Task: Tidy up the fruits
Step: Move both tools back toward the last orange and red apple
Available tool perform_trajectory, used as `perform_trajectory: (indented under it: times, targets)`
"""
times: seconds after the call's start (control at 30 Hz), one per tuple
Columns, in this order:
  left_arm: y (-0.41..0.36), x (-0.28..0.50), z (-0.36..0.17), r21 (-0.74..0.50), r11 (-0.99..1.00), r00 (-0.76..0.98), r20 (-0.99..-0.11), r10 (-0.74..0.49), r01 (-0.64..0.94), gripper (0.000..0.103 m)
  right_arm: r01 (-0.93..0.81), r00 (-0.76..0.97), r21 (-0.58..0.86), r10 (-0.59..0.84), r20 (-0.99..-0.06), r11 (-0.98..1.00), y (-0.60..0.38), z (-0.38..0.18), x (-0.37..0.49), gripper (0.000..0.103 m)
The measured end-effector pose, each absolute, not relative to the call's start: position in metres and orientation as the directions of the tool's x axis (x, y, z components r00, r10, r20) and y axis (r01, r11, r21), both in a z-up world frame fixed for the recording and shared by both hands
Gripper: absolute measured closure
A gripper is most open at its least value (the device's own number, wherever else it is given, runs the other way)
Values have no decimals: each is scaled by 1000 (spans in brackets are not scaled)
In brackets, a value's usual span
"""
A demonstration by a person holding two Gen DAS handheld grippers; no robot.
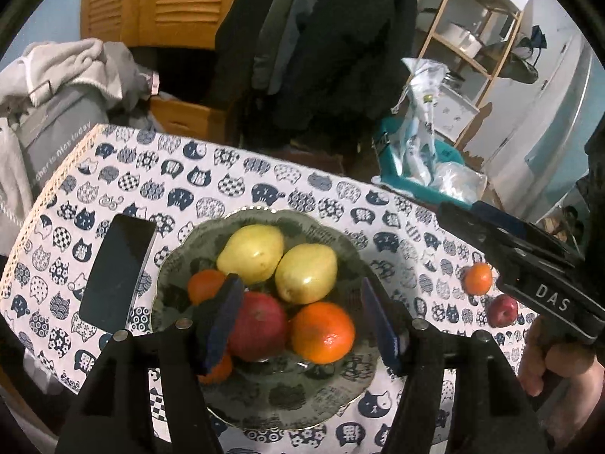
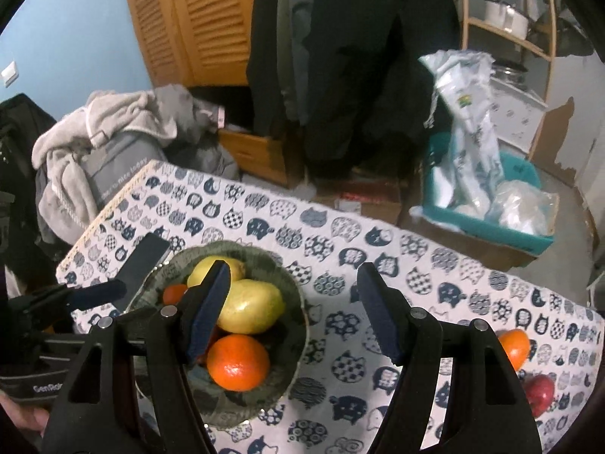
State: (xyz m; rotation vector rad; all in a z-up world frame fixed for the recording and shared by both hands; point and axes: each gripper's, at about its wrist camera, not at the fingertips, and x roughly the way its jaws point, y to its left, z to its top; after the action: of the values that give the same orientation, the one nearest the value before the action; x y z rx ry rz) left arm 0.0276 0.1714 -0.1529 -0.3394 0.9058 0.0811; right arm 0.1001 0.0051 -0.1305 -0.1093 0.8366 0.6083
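Observation:
A green-grey scalloped plate (image 1: pixel 264 408) on the cat-print tablecloth holds two yellow pears (image 1: pixel 251 251), a red apple (image 1: pixel 259 325), a large orange (image 1: pixel 323 331) and small tangerines (image 1: pixel 204 283). My left gripper (image 1: pixel 302 321) hovers over the plate, open, its pads pressing on nothing. The right gripper (image 2: pixel 295 316) hangs open to the right of the plate (image 2: pixel 227 412), with only tablecloth between its fingers. A loose tangerine (image 1: pixel 478 278) and a small red apple (image 1: pixel 502 310) lie on the cloth at the right, also seen in the right wrist view as the tangerine (image 2: pixel 514 346) and the apple (image 2: pixel 539 393).
A dark phone (image 1: pixel 117 276) lies left of the plate. Beyond the table's far edge stand a teal basket (image 1: pixel 416 174) of plastic bags, a heap of clothes (image 1: pixel 56 87) and hanging coats. A person's hand (image 1: pixel 559 363) holds the right gripper's handle.

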Motion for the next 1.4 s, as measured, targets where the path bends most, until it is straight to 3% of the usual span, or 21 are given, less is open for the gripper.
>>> perform_trajectory:
  times: [0.73,1.4]
  targets:
    - [103,27,-109,-207,974,686,-722,-91,-88,34,-446,623,145,423,-658,883,-99,-84,76,32]
    - [8,40,-91,-148,986,690,-707,-156,72,30,-261,691,161,301,-657,952,-216,-88,68,24]
